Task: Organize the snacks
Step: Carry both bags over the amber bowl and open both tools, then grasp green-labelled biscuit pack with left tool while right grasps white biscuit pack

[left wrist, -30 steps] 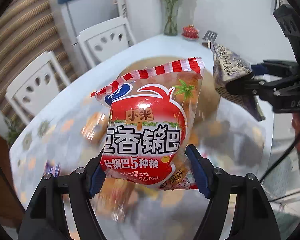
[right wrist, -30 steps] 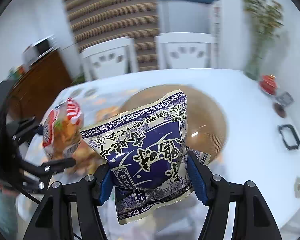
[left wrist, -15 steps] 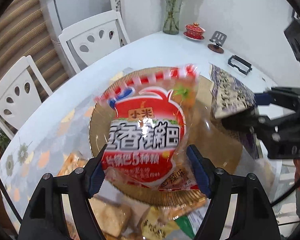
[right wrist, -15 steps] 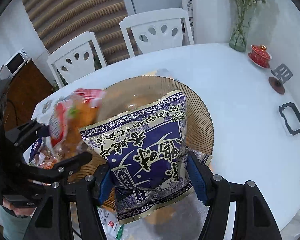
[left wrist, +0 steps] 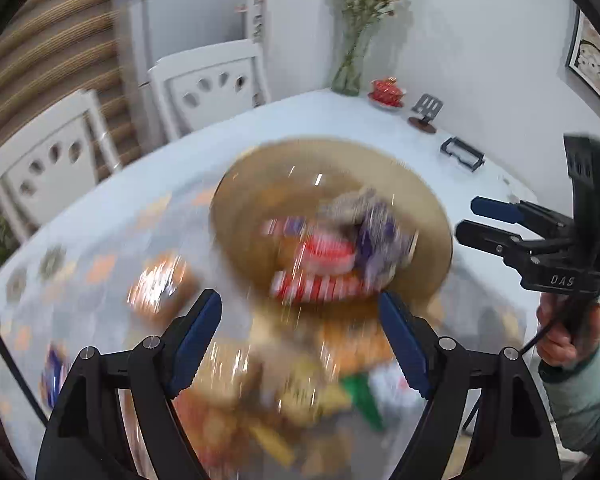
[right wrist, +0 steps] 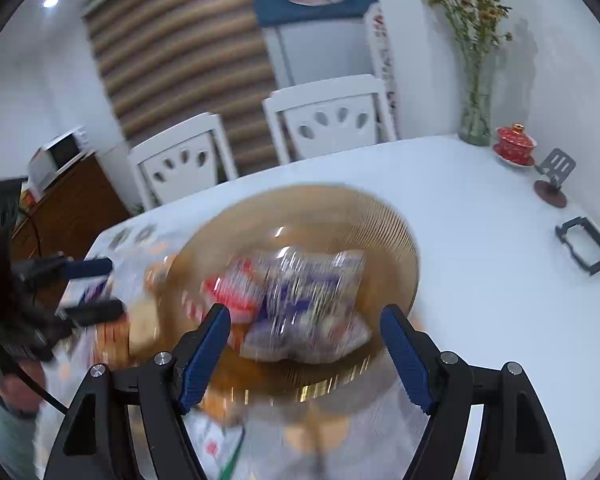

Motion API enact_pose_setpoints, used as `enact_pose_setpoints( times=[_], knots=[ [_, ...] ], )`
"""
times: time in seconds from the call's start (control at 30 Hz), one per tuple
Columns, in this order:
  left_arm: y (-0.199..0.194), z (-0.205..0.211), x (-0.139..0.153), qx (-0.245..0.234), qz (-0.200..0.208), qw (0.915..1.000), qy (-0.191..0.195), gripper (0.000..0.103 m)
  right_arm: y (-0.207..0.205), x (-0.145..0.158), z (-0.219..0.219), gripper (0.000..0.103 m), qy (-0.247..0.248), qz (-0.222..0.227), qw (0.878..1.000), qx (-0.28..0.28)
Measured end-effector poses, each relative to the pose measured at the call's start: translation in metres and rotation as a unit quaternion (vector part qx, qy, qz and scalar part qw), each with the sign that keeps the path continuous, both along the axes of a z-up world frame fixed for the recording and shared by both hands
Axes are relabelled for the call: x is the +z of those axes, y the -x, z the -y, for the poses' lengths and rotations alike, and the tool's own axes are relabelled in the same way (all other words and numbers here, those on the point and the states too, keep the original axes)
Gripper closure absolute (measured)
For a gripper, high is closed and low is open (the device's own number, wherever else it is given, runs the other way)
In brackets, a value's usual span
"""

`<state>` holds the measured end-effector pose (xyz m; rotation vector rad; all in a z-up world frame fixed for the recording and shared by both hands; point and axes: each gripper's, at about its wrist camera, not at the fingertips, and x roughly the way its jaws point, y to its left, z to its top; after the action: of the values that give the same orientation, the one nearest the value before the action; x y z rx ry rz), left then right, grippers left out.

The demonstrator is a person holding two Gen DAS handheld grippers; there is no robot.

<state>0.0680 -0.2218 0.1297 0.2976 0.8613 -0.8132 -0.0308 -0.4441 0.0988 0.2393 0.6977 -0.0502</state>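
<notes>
The red snack bag [left wrist: 320, 264] and the purple snack bag [left wrist: 374, 236] lie side by side in the round amber glass plate [left wrist: 260, 184], both blurred. In the right wrist view the red bag [right wrist: 236, 292] is left of the purple bag [right wrist: 316, 300] in the plate [right wrist: 392, 232]. My left gripper [left wrist: 300, 332] is open and empty above the plate's near edge. My right gripper [right wrist: 306, 344] is open and empty, also near the plate's front rim; it also shows in the left wrist view [left wrist: 476, 220].
Several more snack packets [left wrist: 160, 288] lie on the table in front of and left of the plate. A vase [right wrist: 476, 120], a red lidded cup [right wrist: 514, 142], a phone stand [right wrist: 554, 176] and a black frame [right wrist: 584, 244] stand at the right. Two white chairs [right wrist: 328, 116] are behind.
Both grippers have opened and let go of their bags, which now lie in the plate. Both grippers have pulled back and up.
</notes>
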Motion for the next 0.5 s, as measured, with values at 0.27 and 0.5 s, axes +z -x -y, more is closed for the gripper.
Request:
enact_pose_setpoints(
  times=[0.27, 0.5],
  knots=[
    [0.067, -0.103, -0.068, 0.148, -0.029, 0.9880, -0.034, 0.023, 0.031, -0.057, -0.065, 0.027, -0.059, -0.030, 0.992, 0.105],
    [0.093, -0.152, -0.074, 0.303, -0.031, 0.9516, -0.037, 0.023, 0.013, -0.054, -0.134, 0.027, -0.032, -0.066, 0.988, 0.139]
  ],
)
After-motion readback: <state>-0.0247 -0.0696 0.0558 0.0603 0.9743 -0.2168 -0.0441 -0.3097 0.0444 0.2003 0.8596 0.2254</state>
